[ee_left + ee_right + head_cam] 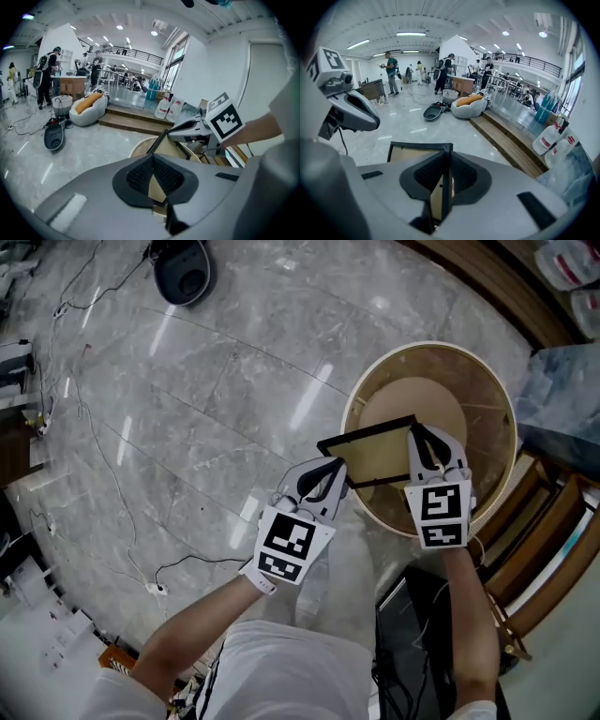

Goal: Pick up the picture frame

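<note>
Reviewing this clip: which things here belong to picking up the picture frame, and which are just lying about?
Job: picture frame, gripped by left gripper and right gripper; round wooden container under it.
Lying about: floor cables, dark floor device, beanbag, water jugs.

Left gripper and right gripper both clamped — angled downward.

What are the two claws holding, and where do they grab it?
The frame. The left claw pinches its left edge, and the right claw pinches its right edge, near a corner.
</note>
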The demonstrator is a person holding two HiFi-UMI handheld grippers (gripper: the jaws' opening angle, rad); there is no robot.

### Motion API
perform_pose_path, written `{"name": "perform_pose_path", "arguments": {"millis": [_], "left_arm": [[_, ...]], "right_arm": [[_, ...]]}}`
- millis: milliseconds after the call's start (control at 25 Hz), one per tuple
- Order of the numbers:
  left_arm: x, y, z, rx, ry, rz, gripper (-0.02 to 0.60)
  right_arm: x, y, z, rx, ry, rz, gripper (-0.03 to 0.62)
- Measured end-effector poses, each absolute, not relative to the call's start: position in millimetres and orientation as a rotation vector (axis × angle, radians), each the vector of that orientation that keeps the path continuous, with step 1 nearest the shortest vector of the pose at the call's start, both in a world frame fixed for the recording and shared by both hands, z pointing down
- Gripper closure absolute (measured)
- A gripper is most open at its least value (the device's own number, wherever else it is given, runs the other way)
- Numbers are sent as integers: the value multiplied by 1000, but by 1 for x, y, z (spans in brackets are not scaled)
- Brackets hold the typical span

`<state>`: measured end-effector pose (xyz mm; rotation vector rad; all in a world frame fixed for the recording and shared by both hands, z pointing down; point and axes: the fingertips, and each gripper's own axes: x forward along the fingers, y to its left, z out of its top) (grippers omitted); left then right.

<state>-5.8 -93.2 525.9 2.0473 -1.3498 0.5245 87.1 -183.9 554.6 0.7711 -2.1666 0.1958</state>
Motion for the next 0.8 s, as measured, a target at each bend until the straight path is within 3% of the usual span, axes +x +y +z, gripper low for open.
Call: {"name": "perform_pose_path", "arguments": {"millis": [440, 800], "left_arm": [[-19, -63, 355, 2191, -1386, 423, 578], [-14, -47, 255, 2317, -1383, 307, 578]], "right_arm": [[107, -138, 356, 1105, -2253, 110, 557], [142, -99, 246, 1476, -2244, 72, 557]]}}
